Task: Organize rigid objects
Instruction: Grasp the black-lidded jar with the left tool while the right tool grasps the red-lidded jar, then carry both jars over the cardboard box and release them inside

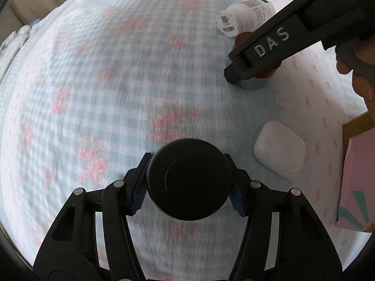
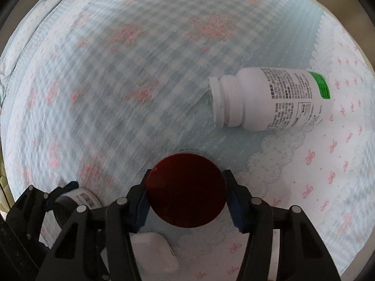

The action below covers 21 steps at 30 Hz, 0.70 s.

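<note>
A black round-lidded jar (image 1: 188, 179) sits between the blue pads of my left gripper (image 1: 187, 164), and both pads press on its sides. In the right wrist view, my right gripper (image 2: 187, 182) is shut on a jar with a dark red lid (image 2: 186, 190), pointing down at the bedspread. The left wrist view shows that same red jar (image 1: 242, 39) at upper right, behind a right-gripper finger (image 1: 269, 46) marked DAS. A white pill bottle (image 2: 269, 98) lies on its side beyond it, also seen as the white bottle (image 1: 246, 16). A white rounded case (image 1: 280, 148) lies on the bed.
Everything rests on a blue checked bedspread (image 1: 93, 93) with pink flowers. A pink and cardboard box (image 1: 356, 175) stands at the right edge. A hand (image 1: 358, 79) holds the right gripper. The white case (image 2: 152, 250) shows under the right gripper, with the left gripper's jar (image 2: 75, 199) to its left.
</note>
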Each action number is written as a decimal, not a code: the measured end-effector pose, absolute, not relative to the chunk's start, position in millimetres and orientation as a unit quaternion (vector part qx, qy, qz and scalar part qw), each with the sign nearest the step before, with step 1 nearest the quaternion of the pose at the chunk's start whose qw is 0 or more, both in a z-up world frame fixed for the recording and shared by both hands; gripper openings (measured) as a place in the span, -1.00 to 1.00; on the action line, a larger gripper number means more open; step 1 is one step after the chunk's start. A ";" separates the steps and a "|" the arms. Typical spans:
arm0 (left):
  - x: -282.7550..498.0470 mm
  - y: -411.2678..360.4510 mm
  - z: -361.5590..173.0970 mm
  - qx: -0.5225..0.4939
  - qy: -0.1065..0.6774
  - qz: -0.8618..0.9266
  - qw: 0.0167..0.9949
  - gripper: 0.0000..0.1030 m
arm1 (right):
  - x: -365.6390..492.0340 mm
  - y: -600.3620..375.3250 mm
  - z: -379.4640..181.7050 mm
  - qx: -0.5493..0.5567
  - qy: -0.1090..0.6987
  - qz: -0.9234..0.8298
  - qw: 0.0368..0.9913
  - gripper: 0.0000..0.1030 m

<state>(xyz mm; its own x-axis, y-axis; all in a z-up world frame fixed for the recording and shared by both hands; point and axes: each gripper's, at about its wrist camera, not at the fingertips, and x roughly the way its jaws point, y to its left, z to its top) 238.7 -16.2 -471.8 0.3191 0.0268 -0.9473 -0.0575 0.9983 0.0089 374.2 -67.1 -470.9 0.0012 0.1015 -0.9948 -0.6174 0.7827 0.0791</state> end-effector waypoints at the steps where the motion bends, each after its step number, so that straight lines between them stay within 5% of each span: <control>1: 239.0 -16.3 -471.8 -0.014 0.583 0.025 0.812 0.07 | 375.5 -67.0 -471.6 -0.200 0.654 0.264 0.680 0.02; 13: 237.4 0.8 -461.8 -0.031 0.587 0.017 0.809 0.06 | 357.7 -74.0 -458.8 -0.188 0.651 0.254 0.691 0.00; 21: 232.0 6.4 -406.5 -0.030 0.570 0.010 0.821 0.06 | 338.5 -92.0 -409.7 -0.154 0.639 0.247 0.713 0.00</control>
<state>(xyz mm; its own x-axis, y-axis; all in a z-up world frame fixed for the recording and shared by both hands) 232.0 6.4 -406.5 0.3489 -0.0175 -0.9370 -0.0513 0.9980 -0.0378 338.5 -92.0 -409.7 0.0630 0.1548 -0.9859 -0.5479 0.8311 0.0955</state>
